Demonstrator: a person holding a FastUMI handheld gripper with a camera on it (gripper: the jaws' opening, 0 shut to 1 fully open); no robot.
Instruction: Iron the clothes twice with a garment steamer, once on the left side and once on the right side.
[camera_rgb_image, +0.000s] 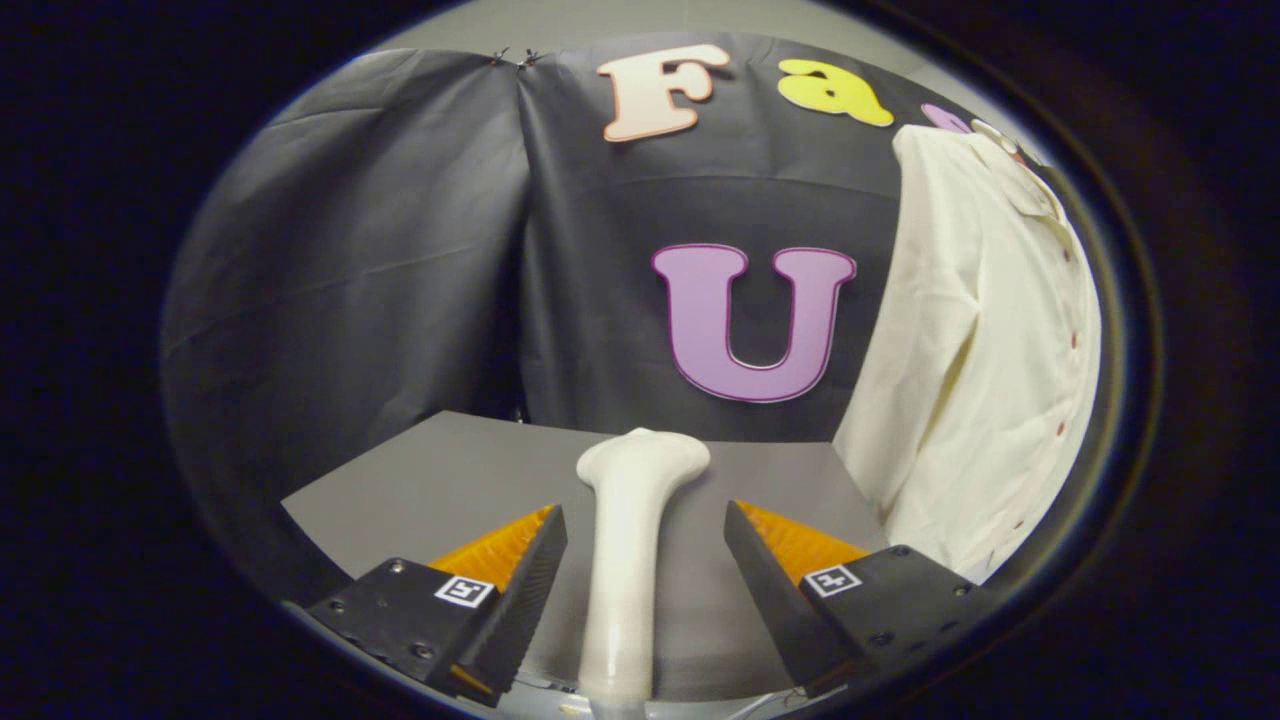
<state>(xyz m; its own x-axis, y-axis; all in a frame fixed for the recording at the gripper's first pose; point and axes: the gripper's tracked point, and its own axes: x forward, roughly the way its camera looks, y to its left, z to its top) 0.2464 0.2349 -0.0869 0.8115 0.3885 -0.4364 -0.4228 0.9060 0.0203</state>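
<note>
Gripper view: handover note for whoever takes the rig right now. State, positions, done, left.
Gripper: open, fingers either side of the steamer handle, gaps on both sides, not clamped.
Garment steamer: white, between the fingers, head pointing ahead over the grey table.
Shirt: cream, buttoned, hanging to the right, beyond the fingers, in front of the booth wall.
Done: steamer lined up for the grasp.
Left: shut on the handle, lift, pass over the shirt's left side, then its right.

Steamer (630, 560) on table (440, 470), shirt (970, 350) beyond, right.
</note>
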